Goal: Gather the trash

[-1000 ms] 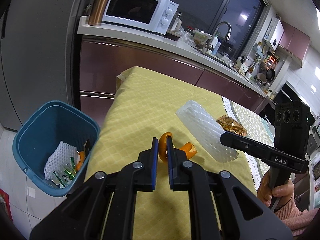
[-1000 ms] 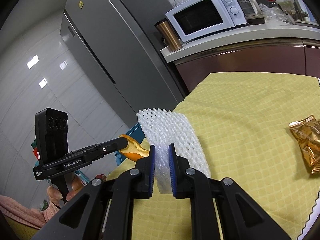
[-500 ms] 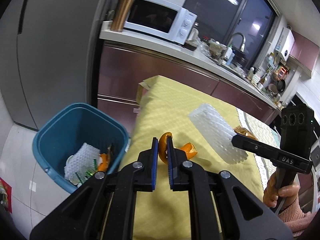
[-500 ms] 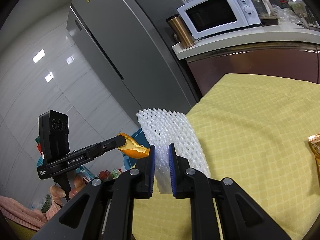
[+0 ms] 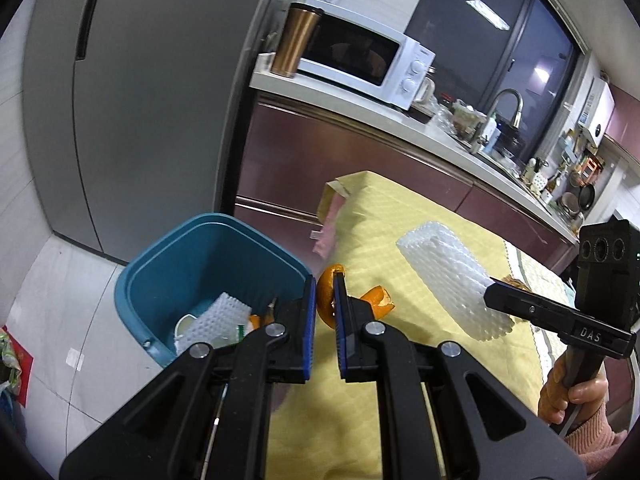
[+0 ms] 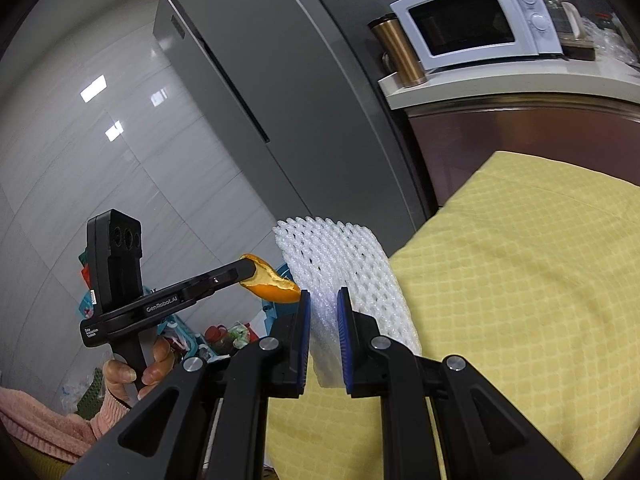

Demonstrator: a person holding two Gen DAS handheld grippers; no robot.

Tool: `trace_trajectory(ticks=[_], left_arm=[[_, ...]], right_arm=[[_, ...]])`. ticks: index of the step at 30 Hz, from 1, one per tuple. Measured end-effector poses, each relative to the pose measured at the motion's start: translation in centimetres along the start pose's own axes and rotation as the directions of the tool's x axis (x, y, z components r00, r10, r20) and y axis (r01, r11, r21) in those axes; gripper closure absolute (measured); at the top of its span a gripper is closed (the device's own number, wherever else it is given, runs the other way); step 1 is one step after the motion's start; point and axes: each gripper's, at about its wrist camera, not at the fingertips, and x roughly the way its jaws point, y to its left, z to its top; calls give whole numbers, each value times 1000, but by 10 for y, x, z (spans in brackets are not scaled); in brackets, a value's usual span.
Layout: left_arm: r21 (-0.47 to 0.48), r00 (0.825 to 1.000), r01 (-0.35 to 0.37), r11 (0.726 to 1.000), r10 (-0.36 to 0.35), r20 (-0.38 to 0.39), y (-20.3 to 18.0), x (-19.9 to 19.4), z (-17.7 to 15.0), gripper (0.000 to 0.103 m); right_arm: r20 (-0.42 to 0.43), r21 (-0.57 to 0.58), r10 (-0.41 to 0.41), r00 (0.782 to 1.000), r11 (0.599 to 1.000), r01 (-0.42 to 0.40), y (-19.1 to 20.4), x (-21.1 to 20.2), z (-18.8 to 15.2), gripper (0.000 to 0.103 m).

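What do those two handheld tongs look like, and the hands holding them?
Both tongs, left and right, are black plastic with blue pads and silver screws. Each carries a boxy three-lens block; white lettering reads GenRobot.AI and DAS. The bare hands wear pink knit sleeves.

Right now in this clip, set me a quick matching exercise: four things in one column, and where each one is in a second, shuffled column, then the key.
Things
1. orange peel
2. white foam net
3. blue bin
4. copper tumbler

Places
A. on the counter beside the microwave
B. on the floor by the end of the yellow table
C. pinched in the left tongs
D. pinched in the right tongs

Pairs: 1-C, 2-D, 3-B, 4-A
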Motion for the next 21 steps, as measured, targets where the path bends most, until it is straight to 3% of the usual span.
trace_trajectory(ticks=[21], left_arm=[[-4,995,-103,995,103,3,22,5,0,94]], right_arm=[[-44,-39,63,997,997,-64,26,35,14,91]])
